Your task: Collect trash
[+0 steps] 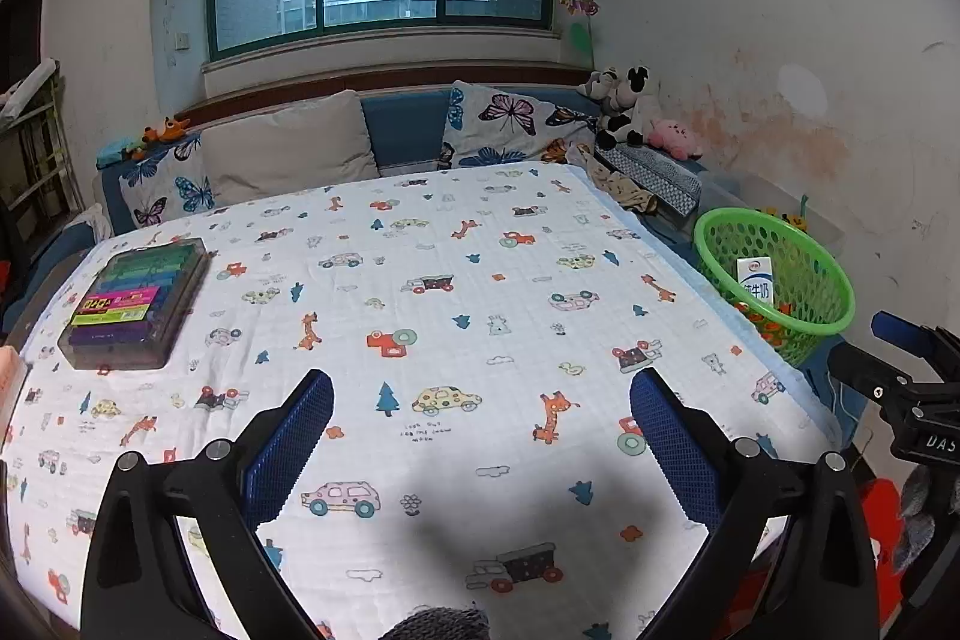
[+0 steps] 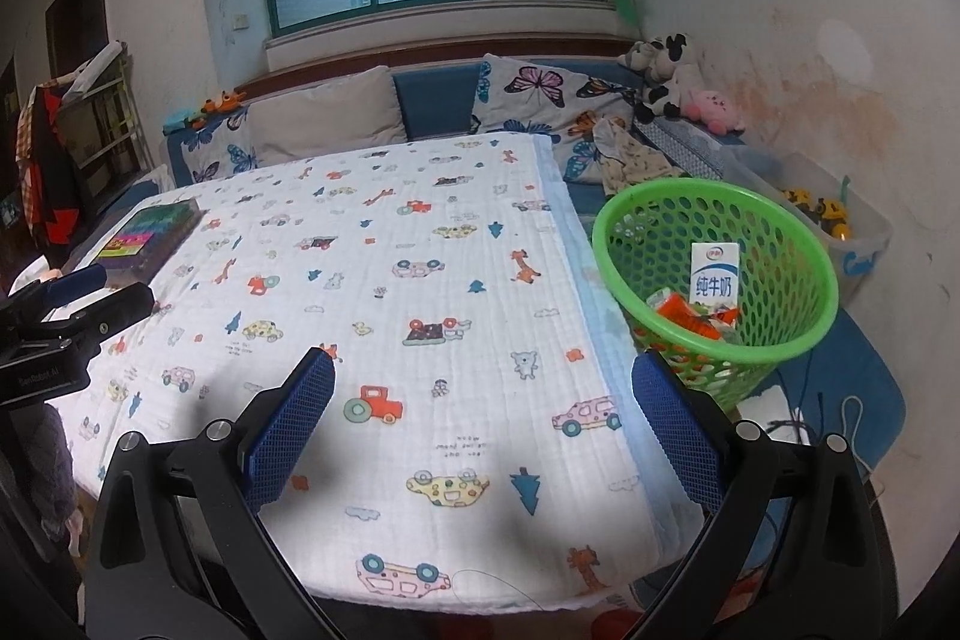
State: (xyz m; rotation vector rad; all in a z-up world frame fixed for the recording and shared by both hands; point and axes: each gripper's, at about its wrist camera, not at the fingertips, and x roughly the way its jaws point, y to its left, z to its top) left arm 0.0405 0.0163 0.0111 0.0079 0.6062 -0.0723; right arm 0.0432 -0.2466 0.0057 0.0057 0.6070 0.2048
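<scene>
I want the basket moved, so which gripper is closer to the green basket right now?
Right. The right gripper hovers over the table's near right edge, with the green basket just beyond its right finger. The left gripper is over the cloth's middle, farther left of it.

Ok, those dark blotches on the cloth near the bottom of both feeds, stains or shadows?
Shadows, likely: left wrist view, a soft dark patch on the cloth between the left hand-held gripper fingers; right wrist view, similar soft patches near the right hand-held gripper. Fisheye bends both feeds' edges.
</scene>
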